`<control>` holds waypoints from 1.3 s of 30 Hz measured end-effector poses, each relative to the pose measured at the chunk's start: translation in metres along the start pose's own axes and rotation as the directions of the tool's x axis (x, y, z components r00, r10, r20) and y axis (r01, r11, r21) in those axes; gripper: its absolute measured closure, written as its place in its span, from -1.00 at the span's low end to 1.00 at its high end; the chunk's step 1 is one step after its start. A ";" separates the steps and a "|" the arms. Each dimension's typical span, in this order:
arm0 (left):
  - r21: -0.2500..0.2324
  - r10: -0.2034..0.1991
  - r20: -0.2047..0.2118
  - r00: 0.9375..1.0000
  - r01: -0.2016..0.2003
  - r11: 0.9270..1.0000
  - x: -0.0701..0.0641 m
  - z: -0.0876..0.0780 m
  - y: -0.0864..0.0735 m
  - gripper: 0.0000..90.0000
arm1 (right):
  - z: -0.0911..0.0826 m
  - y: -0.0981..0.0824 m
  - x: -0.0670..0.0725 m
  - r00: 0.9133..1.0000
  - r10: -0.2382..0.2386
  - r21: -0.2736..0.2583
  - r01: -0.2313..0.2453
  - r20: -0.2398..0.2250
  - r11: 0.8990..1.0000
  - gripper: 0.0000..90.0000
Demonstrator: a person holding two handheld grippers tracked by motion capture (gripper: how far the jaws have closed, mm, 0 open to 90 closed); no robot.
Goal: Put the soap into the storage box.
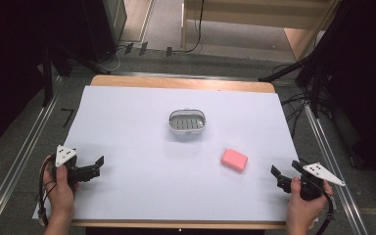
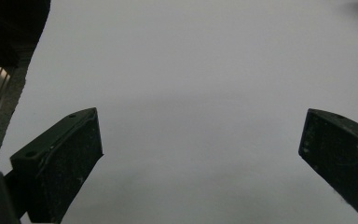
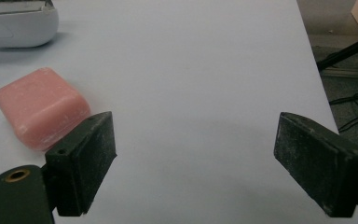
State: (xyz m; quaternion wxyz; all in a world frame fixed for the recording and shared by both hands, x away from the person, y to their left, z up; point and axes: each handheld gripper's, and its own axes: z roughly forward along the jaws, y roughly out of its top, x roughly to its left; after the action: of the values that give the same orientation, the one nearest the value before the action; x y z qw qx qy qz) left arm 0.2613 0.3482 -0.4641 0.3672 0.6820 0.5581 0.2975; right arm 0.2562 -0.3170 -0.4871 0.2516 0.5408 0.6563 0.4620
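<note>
Soap bar (image 1: 234, 160), pink and rounded, lies on the white tabletop (image 1: 127, 127) near the right claw (image 1: 285, 175), short of the soap dish (image 1: 188, 122). Both claws, left claw (image 1: 94, 168) included, gape wide and empty. Likely firm but slick; grip its flat sides.

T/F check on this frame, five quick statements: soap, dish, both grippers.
1. The pink soap bar lies inside the soap dish. False: it lies on the white sheet, apart from the dish, nearer the person.
2. The right gripper is open and holds nothing. True.
3. The left gripper is shut on the soap. False: its jaws are wide apart over bare sheet.
4. The soap is nearer the right gripper than the left. True.
5. The dish is upside down. False: it sits upright, its slotted insert showing.
</note>
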 end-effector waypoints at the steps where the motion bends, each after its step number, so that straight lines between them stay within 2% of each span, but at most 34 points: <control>1: 0.000 0.000 0.000 1.000 0.000 1.000 0.000 0.000 0.000 -1.00 | 0.000 0.000 0.000 1.000 0.000 0.000 0.000 0.000 1.000 -0.70; 4: -0.002 0.003 0.003 1.000 -0.003 1.000 0.000 0.000 0.000 -1.00 | 0.000 0.001 -0.002 0.999 0.011 0.018 -0.011 -0.033 1.000 -0.70; 5: -0.002 0.003 0.003 1.000 -0.003 1.000 0.000 -0.001 0.000 -1.00 | 0.000 0.002 -0.002 0.999 0.007 0.034 -0.005 -0.047 0.999 -0.70; 6: -0.003 0.002 0.002 1.000 -0.002 1.000 0.000 -0.001 0.000 -1.00 | 0.001 0.004 -0.001 0.999 -0.018 0.060 0.021 -0.050 0.998 -0.70; 8: -0.003 0.000 0.004 1.000 0.000 1.000 0.000 -0.001 0.000 -1.00 | 0.003 0.010 0.002 0.996 -0.070 0.128 0.077 -0.057 0.989 -0.70; 11: -0.001 -0.001 0.003 1.000 0.001 1.000 0.000 0.000 0.000 -1.00 | 0.009 0.021 0.008 0.987 -0.137 0.229 0.154 -0.089 0.961 -0.69; 12: -0.001 0.000 0.003 1.000 0.000 1.000 0.000 0.000 0.000 -1.00 | 0.011 0.026 0.010 0.982 -0.161 0.263 0.181 -0.098 0.948 -0.69; 13: -0.001 0.000 0.002 1.000 0.000 1.000 0.000 0.000 0.000 -1.00 | 0.016 0.034 0.014 0.971 -0.208 0.308 0.234 -0.115 0.922 -0.69; 14: -0.001 0.000 0.002 1.000 0.000 1.000 0.000 0.000 0.000 -1.00 | 0.016 0.034 0.014 0.971 -0.208 0.308 0.234 -0.115 0.922 -0.69; 15: -0.003 -0.001 0.004 1.000 0.001 1.000 0.000 0.000 0.000 -1.00 | 0.020 0.042 0.018 0.961 -0.244 0.354 0.275 -0.130 0.894 -0.69; 16: -0.002 0.001 0.004 1.000 -0.001 1.000 0.000 -0.001 0.000 -1.00 | 0.020 0.042 0.018 0.961 -0.244 0.354 0.275 -0.130 0.894 -0.69; 17: -0.002 0.000 0.005 1.000 0.000 1.000 0.000 -0.001 0.000 -1.00 | 0.024 0.049 0.021 0.951 -0.272 0.390 0.308 -0.147 0.868 -0.69; 18: -0.002 0.000 0.005 1.000 0.000 1.000 0.000 -0.001 0.000 -1.00 | 0.024 0.049 0.021 0.951 -0.272 0.390 0.308 -0.147 0.868 -0.69; 20: -0.001 0.002 0.005 1.000 -0.002 1.000 0.000 -0.001 0.000 -1.00 | 0.027 0.054 0.023 0.944 -0.285 0.421 0.328 -0.164 0.846 -0.69; 21: -0.002 0.000 0.006 1.000 0.000 1.000 0.000 -0.001 0.000 -1.00 | 0.032 0.060 0.026 0.934 -0.305 0.451 0.356 -0.185 0.818 -0.69; 22: -0.003 0.001 0.005 1.000 -0.001 1.000 0.000 0.000 0.000 -1.00 | 0.034 0.062 0.028 0.927 -0.318 0.468 0.375 -0.198 0.801 -0.69; 23: -0.003 0.001 0.005 1.000 -0.001 1.000 0.000 0.000 0.000 -1.00 | 0.034 0.062 0.028 0.927 -0.318 0.468 0.375 -0.198 0.801 -0.69; 24: -0.004 0.000 0.006 1.000 0.000 1.000 0.000 0.000 0.000 -1.00 | 0.037 0.065 0.030 0.920 -0.327 0.487 0.392 -0.217 0.780 -0.69; 25: -0.004 0.000 0.006 1.000 0.000 1.000 0.000 0.000 0.000 -1.00 | 0.043 0.068 0.036 0.904 -0.351 0.524 0.427 -0.244 0.737 -0.69; 26: -0.003 0.001 0.006 1.000 -0.001 1.000 0.000 -0.001 0.000 -1.00 | 0.043 0.068 0.036 0.904 -0.351 0.524 0.427 -0.244 0.737 -0.69; 27: -0.004 0.000 0.006 1.000 0.000 1.000 0.000 0.000 0.000 -1.00 | 0.045 0.069 0.037 0.898 -0.360 0.530 0.440 -0.254 0.725 -0.69; 29: -0.004 0.000 0.006 1.000 0.000 1.000 0.000 0.000 0.000 -1.00 | 0.051 0.072 0.043 0.886 -0.373 0.554 0.464 -0.277 0.691 -0.69; 32: -0.004 0.000 0.006 1.000 0.000 1.000 0.000 0.000 0.000 -1.00 | 0.059 0.075 0.053 0.859 -0.416 0.589 0.509 -0.298 0.628 -0.68; 34: -0.004 0.000 0.006 1.000 0.000 1.000 0.000 0.000 0.000 -1.00 | 0.064 0.077 0.058 0.847 -0.428 0.590 0.528 -0.316 0.610 -0.67; 35: -0.004 0.000 0.006 1.000 0.000 1.000 0.000 0.000 0.000 -1.00 | 0.067 0.079 0.062 0.844 -0.428 0.602 0.533 -0.323 0.595 -0.67; 36: -0.004 0.000 0.006 1.000 0.000 1.000 0.000 0.000 0.000 -1.00 | 0.067 0.079 0.062 0.844 -0.428 0.602 0.533 -0.323 0.595 -0.67; 37: -0.004 0.000 0.006 1.000 0.000 1.000 0.000 0.000 0.000 -1.00 | 0.071 0.081 0.066 0.834 -0.436 0.606 0.548 -0.339 0.576 -0.67; 38: -0.004 0.000 0.006 1.000 0.000 1.000 0.000 0.000 0.000 -1.00 | 0.072 0.081 0.068 0.832 -0.438 0.610 0.551 -0.341 0.570 -0.67; 39: -0.004 0.000 0.006 1.000 0.000 1.000 0.000 0.000 0.000 -1.00 | 0.072 0.081 0.068 0.832 -0.438 0.610 0.551 -0.341 0.570 -0.67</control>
State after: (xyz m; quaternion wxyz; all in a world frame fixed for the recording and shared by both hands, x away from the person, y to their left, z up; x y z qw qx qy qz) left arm 0.2608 0.3482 -0.4639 0.3702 0.6823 0.5563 0.2966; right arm 0.3356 -0.2300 -0.4366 0.1018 0.3514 0.9207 0.1362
